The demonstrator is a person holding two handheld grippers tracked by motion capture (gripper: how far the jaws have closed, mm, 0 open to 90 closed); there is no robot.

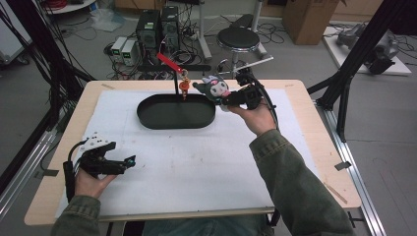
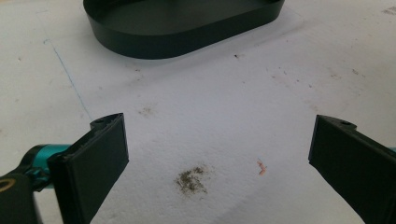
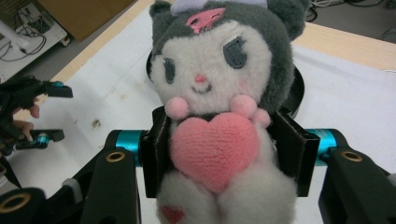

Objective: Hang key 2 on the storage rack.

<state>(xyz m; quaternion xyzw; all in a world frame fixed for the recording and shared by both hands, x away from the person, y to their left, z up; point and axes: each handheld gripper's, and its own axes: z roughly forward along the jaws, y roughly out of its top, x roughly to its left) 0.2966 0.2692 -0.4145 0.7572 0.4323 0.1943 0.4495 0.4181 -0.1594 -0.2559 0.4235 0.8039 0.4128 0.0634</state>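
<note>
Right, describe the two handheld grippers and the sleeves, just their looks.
Both arms wear olive-green sleeves. The left gripper is black, topped by a grey three-cornered plate, with a black cable trailing behind. Its jaws are flat black pads on teal rods. The right gripper matches: black body, teal rods, brass-ringed holes.

Hiding most of the black oval metal tray behind the grey-and-white plush doll; cropping the doll's ears and feet.

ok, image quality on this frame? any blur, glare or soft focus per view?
High view: even lighting, slightly soft, no glare on the black tray. Left gripper view: white mat sharp, stains crisp, left claw open with soft shadows. Right gripper view: plush toy in focus, right claw shut on it; background mildly blurred.
</note>
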